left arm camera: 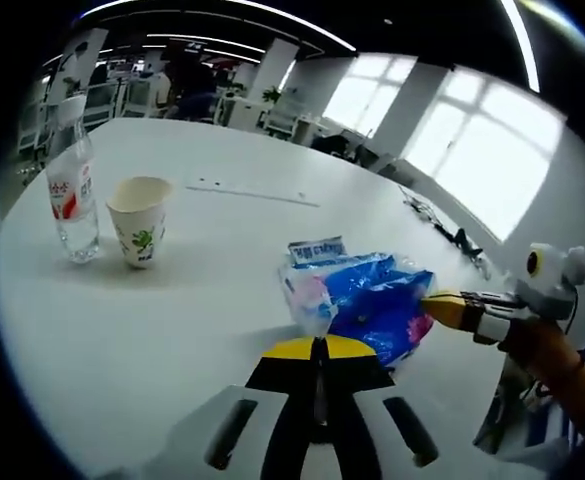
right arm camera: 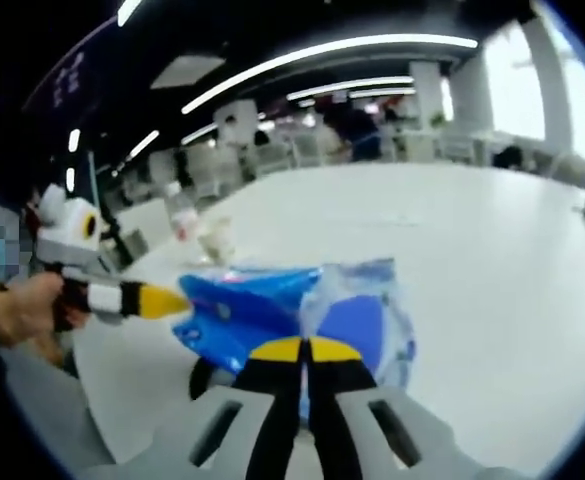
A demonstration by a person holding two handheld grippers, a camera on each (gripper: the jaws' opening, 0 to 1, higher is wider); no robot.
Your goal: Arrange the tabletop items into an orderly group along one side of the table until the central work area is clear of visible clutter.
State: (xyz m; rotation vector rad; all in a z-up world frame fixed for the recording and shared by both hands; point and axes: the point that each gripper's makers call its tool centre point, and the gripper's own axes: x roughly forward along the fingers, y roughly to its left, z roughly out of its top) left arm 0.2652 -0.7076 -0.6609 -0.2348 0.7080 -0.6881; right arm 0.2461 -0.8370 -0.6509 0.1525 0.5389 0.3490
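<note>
A crinkled blue and clear plastic packet [left arm camera: 367, 298] lies on the white table [left arm camera: 222, 330] right in front of my left gripper [left arm camera: 319, 348]. The gripper's yellow-tipped jaws are shut on the packet's near corner. My right gripper [left arm camera: 440, 307] comes in from the right and pinches the packet's far edge. In the right gripper view, the packet [right arm camera: 262, 312] hangs stretched between my right gripper [right arm camera: 303, 350], shut on its clear end, and the left gripper [right arm camera: 162, 300] at its other end. A clear water bottle [left arm camera: 72, 190] and a printed paper cup [left arm camera: 139, 220] stand together at the table's far left.
A small blue-and-white sachet [left arm camera: 316, 249] lies just behind the packet. Cables [left arm camera: 442, 225] trail along the table's right edge near the windows. A hand [right arm camera: 22, 305] holds the left gripper. Desks and chairs [left arm camera: 222, 100] stand behind the table.
</note>
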